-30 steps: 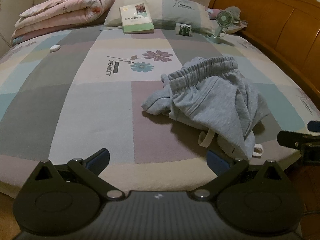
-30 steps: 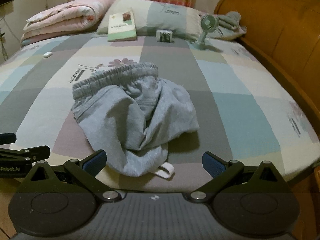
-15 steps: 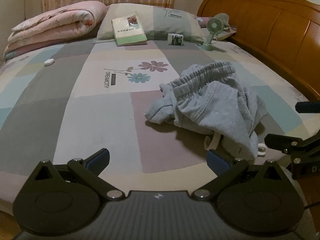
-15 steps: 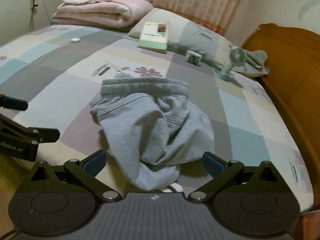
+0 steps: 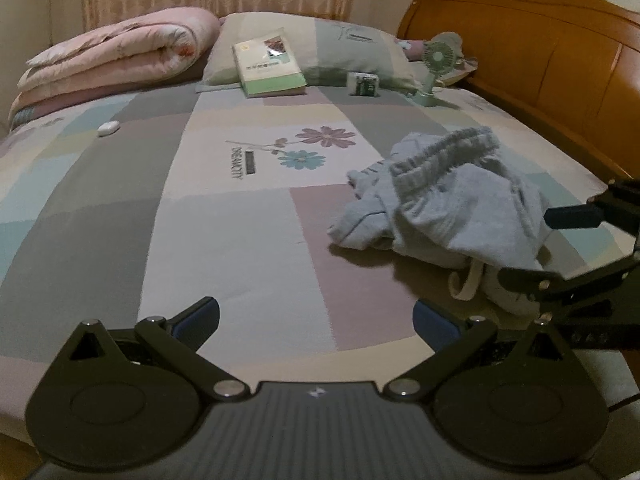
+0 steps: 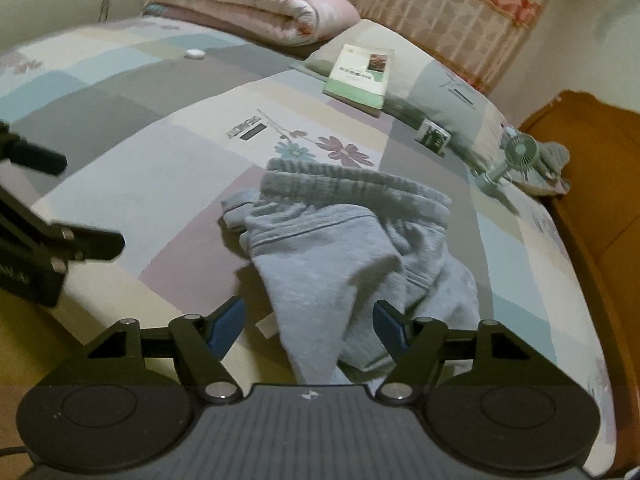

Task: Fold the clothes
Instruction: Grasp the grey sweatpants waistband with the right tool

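Crumpled grey cotton sweatpants [image 6: 352, 256] lie heaped near the front edge of our patchwork pastel bedsheet [image 5: 224, 240]. Our right gripper [image 6: 308, 322] has just been closing, its fingers straddling a hanging leg without pinching; our left gripper [image 5: 316, 316] stands spread over bare sheet.

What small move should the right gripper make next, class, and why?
Probably close the right gripper on the near hem of the grey shorts: its fingers have just been closing, the fabric already lies between them unpressed, and the shorts are still crumpled on the bed.
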Motion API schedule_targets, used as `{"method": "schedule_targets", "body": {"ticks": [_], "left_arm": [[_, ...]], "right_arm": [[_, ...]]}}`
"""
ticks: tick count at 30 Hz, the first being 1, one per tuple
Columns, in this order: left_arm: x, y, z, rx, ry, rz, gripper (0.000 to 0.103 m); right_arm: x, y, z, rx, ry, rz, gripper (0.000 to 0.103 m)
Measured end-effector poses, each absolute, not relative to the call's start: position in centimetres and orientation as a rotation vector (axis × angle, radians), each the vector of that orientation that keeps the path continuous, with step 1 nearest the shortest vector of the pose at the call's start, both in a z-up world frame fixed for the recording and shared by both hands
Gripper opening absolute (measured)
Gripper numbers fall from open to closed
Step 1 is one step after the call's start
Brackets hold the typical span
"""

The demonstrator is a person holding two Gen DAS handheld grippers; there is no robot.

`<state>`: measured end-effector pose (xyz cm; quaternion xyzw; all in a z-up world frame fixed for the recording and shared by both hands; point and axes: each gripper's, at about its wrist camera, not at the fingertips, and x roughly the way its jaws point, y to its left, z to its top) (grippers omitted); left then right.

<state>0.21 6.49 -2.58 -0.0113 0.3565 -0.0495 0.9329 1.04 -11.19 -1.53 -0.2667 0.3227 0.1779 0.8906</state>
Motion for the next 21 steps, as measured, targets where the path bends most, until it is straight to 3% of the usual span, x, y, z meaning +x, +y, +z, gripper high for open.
{"method": "schedule_targets", "body": {"ticks": [6,8,14,21], "left_arm": [[0.3,6.9,-3.1,0.001,0.737,-0.090,0.102],[0.5,6.8,-3.2,0.012,0.741,-0.085,0.102],[1.8,5.7,-3.1,0.036,0.744,-0.090,0.102],[4.4,3.4,-2.6,0.043,0.748,-0.136,0.102]], "right_arm": [[1.1,-9.3,-4.0,-0.727,0.617,0.328,0.072],[1.4,-9.2,-4.7,-0.780,0.612,0.309,0.046],[2.8,-12.0,-3.5,-0.711,0.625,0.296,0.025],[4.8,-18.2,-0.8,-0.540,0.668,0.276,0.016]]}}
